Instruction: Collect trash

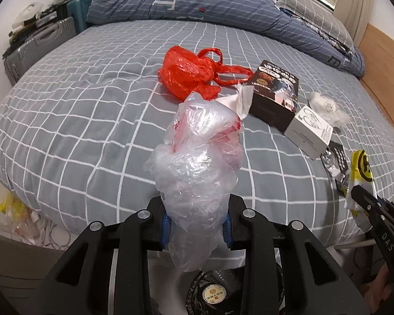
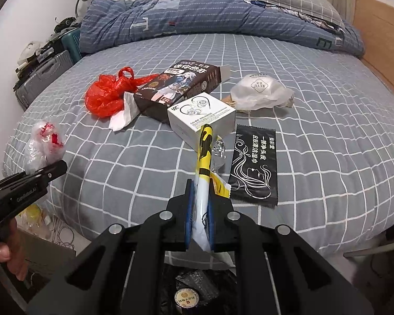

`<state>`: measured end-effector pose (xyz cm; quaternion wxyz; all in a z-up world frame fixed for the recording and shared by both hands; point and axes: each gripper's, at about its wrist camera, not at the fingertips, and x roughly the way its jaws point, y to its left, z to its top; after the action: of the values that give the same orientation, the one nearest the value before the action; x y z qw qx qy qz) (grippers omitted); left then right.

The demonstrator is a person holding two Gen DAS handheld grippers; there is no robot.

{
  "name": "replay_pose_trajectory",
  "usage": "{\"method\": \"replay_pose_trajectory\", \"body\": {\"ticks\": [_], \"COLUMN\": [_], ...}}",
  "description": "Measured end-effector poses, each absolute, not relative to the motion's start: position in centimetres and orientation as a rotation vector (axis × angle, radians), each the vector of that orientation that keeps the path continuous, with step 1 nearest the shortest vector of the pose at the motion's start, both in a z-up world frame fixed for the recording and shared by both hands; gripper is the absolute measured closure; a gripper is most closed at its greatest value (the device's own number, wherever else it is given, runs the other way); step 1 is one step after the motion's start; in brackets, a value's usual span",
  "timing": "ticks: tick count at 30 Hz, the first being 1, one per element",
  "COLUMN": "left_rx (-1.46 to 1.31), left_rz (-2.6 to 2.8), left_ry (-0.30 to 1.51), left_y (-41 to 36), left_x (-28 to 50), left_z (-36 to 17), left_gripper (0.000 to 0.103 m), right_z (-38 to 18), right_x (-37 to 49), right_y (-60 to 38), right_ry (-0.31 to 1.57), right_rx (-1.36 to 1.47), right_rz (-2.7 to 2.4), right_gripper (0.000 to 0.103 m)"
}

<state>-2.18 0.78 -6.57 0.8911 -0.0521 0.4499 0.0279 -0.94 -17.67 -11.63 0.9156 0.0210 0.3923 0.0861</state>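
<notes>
left gripper (image 1: 195, 232) was clamped on a crumpled clear plastic bag (image 1: 197, 168), near edge of bed (image 1: 78, 120) | right gripper (image 2: 199, 220) was pinched shut on a yellow wrapper (image 2: 205, 152) | risk: slippery film could probably get dropped if either grip was loosened | red bag (image 2: 107, 97), boxes were left mid-bed

Open bedsheet (image 2: 328, 131) right of boxes (image 2: 201, 120)

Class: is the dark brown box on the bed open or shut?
Open: the dark brown box lies flat with an end flap sticking out at its far end.
</notes>
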Motion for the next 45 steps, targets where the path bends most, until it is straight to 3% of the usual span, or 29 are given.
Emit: {"method": "replay_pose_trajectory", "body": {"ticks": [45], "left_rx": [-0.076], "left_rz": [-0.012], "left_ry": [0.998], "left_y": [-2.2], "left_x": [-13.2], "left_z": [-8.9], "left_gripper": [0.077], "right_z": [-13.3], "right_x": [-9.8], "right_y": [-18.4], "right_ry": [0.837], "right_rx": [0.033], "right_rz": [0.159], "right_gripper": [0.094]}}
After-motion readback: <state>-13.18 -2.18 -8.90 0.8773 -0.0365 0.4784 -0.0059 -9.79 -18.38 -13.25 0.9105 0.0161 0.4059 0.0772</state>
